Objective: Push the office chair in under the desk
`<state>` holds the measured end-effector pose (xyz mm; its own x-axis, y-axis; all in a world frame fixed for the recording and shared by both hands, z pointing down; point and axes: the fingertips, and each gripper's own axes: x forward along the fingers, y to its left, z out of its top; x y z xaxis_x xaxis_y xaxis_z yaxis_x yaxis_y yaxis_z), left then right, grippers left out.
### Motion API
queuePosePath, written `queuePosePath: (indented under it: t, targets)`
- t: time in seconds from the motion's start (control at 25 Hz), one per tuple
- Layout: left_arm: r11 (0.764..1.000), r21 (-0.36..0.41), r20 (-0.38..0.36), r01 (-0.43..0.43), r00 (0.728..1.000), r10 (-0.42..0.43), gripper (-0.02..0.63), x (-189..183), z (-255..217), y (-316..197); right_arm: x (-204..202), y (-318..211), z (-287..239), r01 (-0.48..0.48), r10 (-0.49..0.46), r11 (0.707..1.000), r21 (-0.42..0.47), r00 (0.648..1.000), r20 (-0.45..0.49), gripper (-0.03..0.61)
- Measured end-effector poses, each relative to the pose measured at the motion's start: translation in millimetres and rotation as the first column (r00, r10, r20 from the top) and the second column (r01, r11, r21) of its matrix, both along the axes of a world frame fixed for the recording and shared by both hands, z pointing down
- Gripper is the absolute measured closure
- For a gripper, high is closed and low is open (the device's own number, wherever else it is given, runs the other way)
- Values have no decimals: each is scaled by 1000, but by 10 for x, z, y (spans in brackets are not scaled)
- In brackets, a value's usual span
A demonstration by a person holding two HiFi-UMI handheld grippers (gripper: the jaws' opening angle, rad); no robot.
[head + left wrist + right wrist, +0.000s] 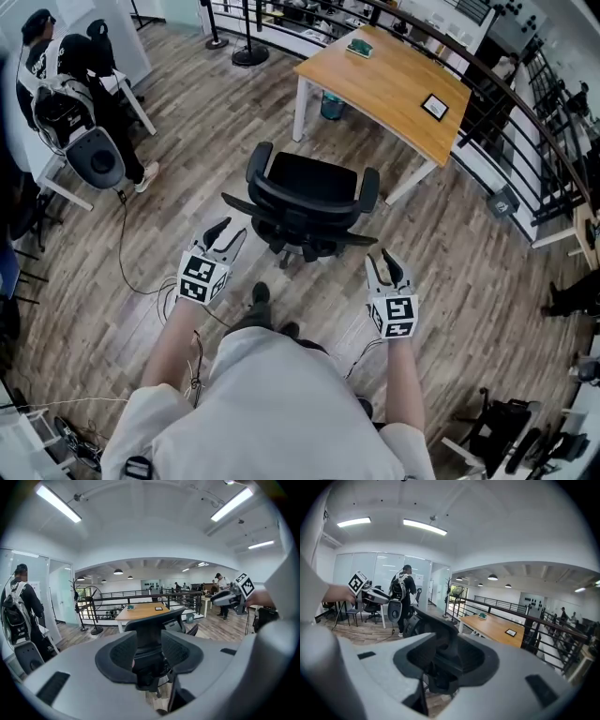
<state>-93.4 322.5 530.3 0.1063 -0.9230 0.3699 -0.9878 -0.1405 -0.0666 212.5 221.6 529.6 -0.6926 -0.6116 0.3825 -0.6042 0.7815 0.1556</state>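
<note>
The black office chair (309, 187) stands on the wood floor just in front of me, its backrest toward me and its seat toward the wooden desk (394, 84) beyond. My left gripper (225, 234) hovers open beside the backrest's left edge, apart from it. On the other side my right gripper (389, 262) is open too, a little behind the chair's right rear corner. In the left gripper view the chair back (154, 623) shows through the gap of the left gripper (149, 651). The right gripper (445, 660) frames the chair (433, 623) the same way.
A small dark tablet (434, 106) and a green item (359, 47) lie on the desk, with a bin (331, 105) under it. A black railing (525, 112) runs behind. At the left a person (89, 66) stands by a white table; cables (141, 281) trail on the floor.
</note>
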Motion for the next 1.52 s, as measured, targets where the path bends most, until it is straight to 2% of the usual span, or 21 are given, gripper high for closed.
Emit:
queuePosePath:
  t: [0.16,0.28,0.4,0.48,0.6,0.68,0.84,0.92,1.0,1.16,1.24,1.36,1.44,1.52]
  targets:
    - [998,-55,32,-44,998,46,455,-139,262,-202,-132,-104,216,19,-21,1000,-24,997,-74,451]
    - [988,-115,84,-100,990,110,445,-210,478,-344,-203,-204,400,38,-44,998,-45,990,-137,451]
    - [970,-189,163,-152,969,184,439,-304,736,-448,-261,-267,630,55,-71,995,-81,975,-210,446]
    - [953,-239,230,-187,943,242,434,-370,912,-534,-297,-303,793,71,-96,992,-102,959,-265,426]
    - [917,-322,326,-236,882,342,426,-451,1150,-661,-341,-353,990,101,-137,988,-113,916,-378,419]
    - [891,-373,386,-258,831,402,417,-503,1293,-746,-385,-388,1107,127,-163,986,-110,880,-446,419]
    - [830,-475,493,-291,694,525,385,-575,1565,-878,-444,-474,1367,180,-216,976,-119,806,-551,417]
    - [793,-532,516,-297,629,582,359,-599,1714,-916,-451,-528,1497,208,-243,970,-129,760,-602,417]
    - [762,-574,525,-301,579,624,354,-625,1844,-949,-465,-583,1620,231,-265,963,-138,719,-643,417]
    - [714,-626,525,-314,507,684,354,-647,2062,-1032,-526,-663,1796,284,-316,944,-166,646,-694,397]
    - [695,-647,530,-312,471,705,354,-665,2158,-1069,-538,-691,1894,306,-339,934,-183,599,-725,391]
    - [684,-664,556,-302,412,722,373,-715,2235,-1134,-519,-750,2057,350,-337,921,-173,491,-803,391]
    - [675,-674,568,-301,374,733,407,-739,2297,-1181,-530,-790,2144,356,-338,917,-181,449,-827,391]
    - [664,-686,586,-296,315,746,445,-759,2372,-1211,-536,-807,2247,377,-344,906,-194,387,-856,391]
